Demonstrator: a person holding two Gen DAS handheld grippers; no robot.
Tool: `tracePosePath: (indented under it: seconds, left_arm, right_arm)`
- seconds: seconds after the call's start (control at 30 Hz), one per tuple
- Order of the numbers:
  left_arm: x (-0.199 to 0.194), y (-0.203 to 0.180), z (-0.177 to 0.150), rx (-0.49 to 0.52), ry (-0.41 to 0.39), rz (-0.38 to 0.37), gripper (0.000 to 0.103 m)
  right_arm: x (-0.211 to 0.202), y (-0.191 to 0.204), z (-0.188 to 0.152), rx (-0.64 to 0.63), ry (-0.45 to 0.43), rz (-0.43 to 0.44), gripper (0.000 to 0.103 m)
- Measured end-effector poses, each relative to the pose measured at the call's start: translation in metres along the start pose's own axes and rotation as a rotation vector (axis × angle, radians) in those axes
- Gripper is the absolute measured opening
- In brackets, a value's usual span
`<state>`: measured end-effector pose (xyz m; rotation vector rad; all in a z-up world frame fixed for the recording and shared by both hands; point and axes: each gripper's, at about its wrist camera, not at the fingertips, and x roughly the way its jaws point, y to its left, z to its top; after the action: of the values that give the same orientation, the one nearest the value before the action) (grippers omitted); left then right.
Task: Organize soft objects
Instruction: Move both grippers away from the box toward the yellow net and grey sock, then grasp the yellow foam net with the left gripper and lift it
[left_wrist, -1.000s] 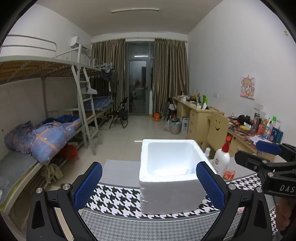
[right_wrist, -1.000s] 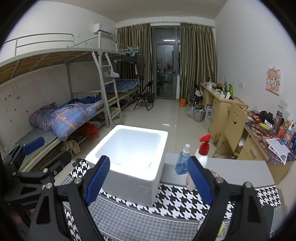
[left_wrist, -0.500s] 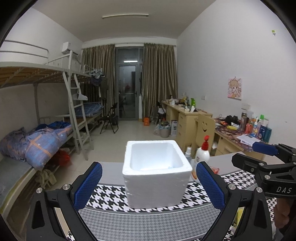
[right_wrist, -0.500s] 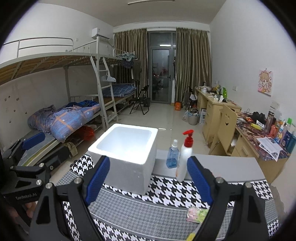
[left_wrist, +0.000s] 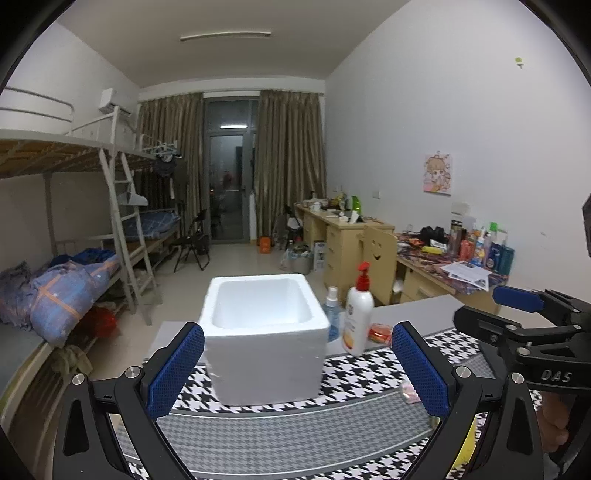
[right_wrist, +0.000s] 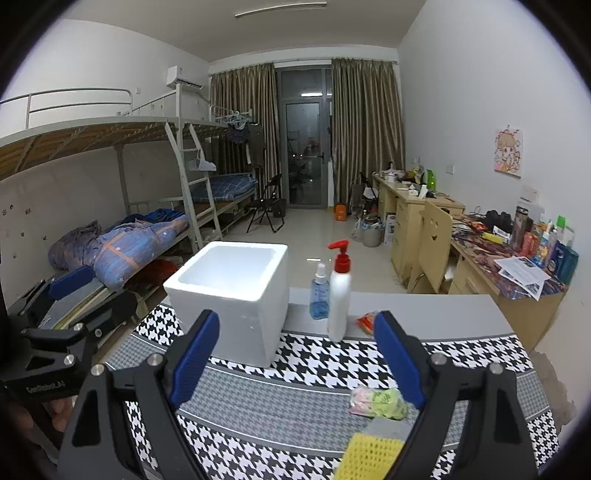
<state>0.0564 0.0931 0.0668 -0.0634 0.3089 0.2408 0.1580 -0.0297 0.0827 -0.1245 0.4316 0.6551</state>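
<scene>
The soft items lie on the near right part of the houndstooth mat (right_wrist: 317, 369): a pink-and-green soft bundle (right_wrist: 376, 400) and, nearer the camera, a yellow sponge (right_wrist: 369, 456) with a grey layer behind it. A small orange packet (right_wrist: 366, 322) lies at the mat's far edge, just beside the white pump bottle (right_wrist: 339, 291) (whether it counts as soft cannot be told). None of these is in the white foam box (right_wrist: 231, 295), which stands on the mat's left part; its visible interior shows nothing inside.

Judgement: sorting is not yet begun, and every soft item remains to be moved, presumably into the box.

The right gripper (right_wrist: 297, 363) hangs above the mat with jaws wide apart, nothing between them. The left gripper (left_wrist: 297, 369) is likewise spread and empty, facing the box. A blue spray bottle (right_wrist: 320, 293) stands behind the pump bottle.
</scene>
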Motion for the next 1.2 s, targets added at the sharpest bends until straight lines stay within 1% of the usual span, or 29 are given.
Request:
tracePosePath:
  seconds: [0.1,0.3,0.5,0.63,0.7,0.87,1.03,1.2]
  left_arm:
    - [-0.002,-0.010,-0.003,0.010,-0.002,-0.017,0.102]
    - [0.001,-0.022,-0.010,0.017,0.004,-0.039,0.102]
    - [-0.001,-0.030,-0.016,0.004,-0.004,-0.066,0.102]
    - [-0.002,-0.041,-0.021,0.025,-0.006,-0.077,0.102]
    - [-0.003,-0.042,-0.024,0.020,-0.009,-0.085,0.102]
    - [0.000,-0.050,-0.030,0.004,0.002,-0.127,0.102]
    - [0.008,-0.063,-0.038,0.009,0.025,-0.170,0.102]
    - [0.013,-0.072,-0.045,0.005,0.028,-0.174,0.102]
  right_arm:
    - [-0.002,-0.005,-0.005,0.004,-0.002,-0.024,0.089]
    - [-0.009,-0.017,-0.016,0.014,-0.006,-0.042,0.089]
    - [-0.017,-0.024,-0.027,0.004,-0.020,-0.070,0.089]
    - [-0.020,-0.031,-0.033,0.019,-0.023,-0.090,0.089]
    - [-0.021,-0.036,-0.037,0.029,-0.024,-0.102,0.089]
    - [-0.025,-0.049,-0.044,0.058,-0.014,-0.107,0.089]
    - [-0.026,-0.055,-0.054,0.060,-0.005,-0.129,0.089]
    - [-0.026,-0.066,-0.064,0.086,0.003,-0.148,0.089]
